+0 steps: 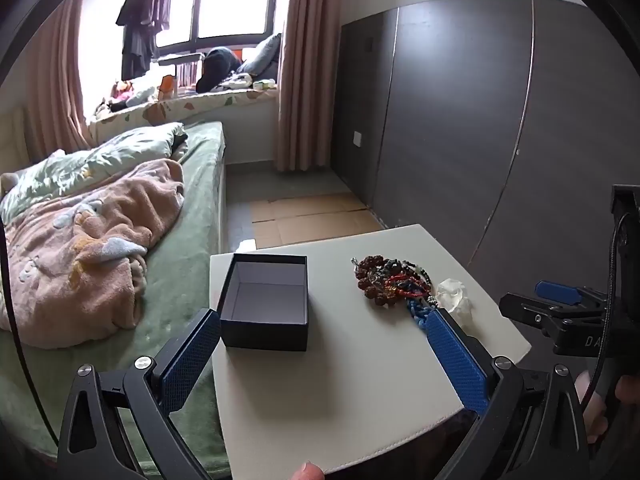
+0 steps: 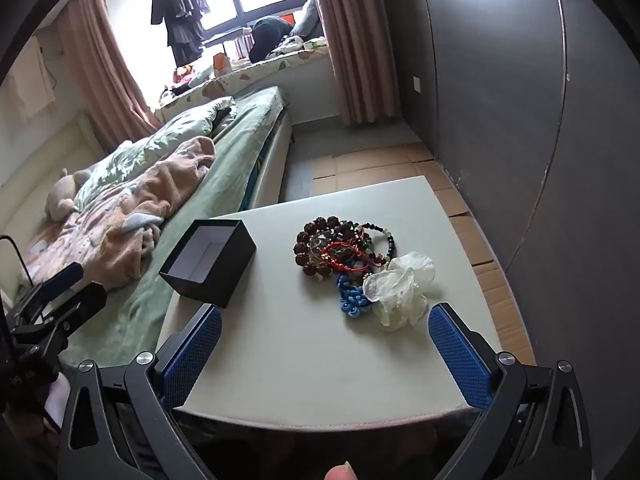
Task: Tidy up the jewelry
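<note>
Blue-padded right tongs (image 2: 325,344) are seen spread wide apart and empty, hovering over the near edge of the table (image 2: 304,364). Left tongs (image 1: 324,350) are likewise held wide apart with nothing between them, over the same near edge.

Places are given from the box (image 2: 208,262), an open black one with a pale lining, set at the table's left side beside the bed (image 2: 168,184). To the right of the box, well apart from it, the jewelry (image 2: 344,254) is heaped: dark bead bracelets farthest back, red cord across them, a blue knotted cord (image 2: 352,298) at the near end. A crumpled clear bag (image 2: 400,294) is seen touching the heap's near right side.

From the right tongs the heap is found straight ahead and slightly right, with the blue cord and bag nearest. From the left tongs the heap is found ahead to the right, close to the right finger, while the box sits ahead to the left. The heap's long axis is judged to run near to far. The right hand is judged better placed for the pick; the box would then be reached by a leftward carry.
</note>
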Action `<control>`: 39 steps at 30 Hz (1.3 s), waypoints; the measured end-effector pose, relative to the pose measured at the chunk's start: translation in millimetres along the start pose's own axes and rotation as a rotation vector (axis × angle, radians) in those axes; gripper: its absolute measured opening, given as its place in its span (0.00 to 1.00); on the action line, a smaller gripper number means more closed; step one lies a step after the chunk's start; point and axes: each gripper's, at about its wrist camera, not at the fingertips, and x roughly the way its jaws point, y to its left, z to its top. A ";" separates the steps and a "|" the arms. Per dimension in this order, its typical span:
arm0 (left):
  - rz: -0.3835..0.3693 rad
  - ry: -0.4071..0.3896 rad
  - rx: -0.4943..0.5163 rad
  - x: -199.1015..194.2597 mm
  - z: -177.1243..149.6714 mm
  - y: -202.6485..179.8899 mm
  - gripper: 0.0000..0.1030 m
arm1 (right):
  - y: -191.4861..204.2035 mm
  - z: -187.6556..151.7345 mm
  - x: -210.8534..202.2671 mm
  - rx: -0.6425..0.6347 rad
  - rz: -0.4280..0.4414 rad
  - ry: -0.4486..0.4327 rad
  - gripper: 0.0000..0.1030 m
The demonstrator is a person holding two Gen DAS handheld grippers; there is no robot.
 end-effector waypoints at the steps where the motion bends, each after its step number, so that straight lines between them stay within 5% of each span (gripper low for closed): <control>1: 0.000 0.001 -0.001 -0.2 -0.2 -0.3 1.00 | -1.0 -0.1 -0.7 0.005 0.008 -0.005 1.00; 39: -0.024 -0.008 -0.015 -2.8 -2.4 2.4 1.00 | 6.8 2.3 -15.8 -0.054 -0.032 -0.086 1.00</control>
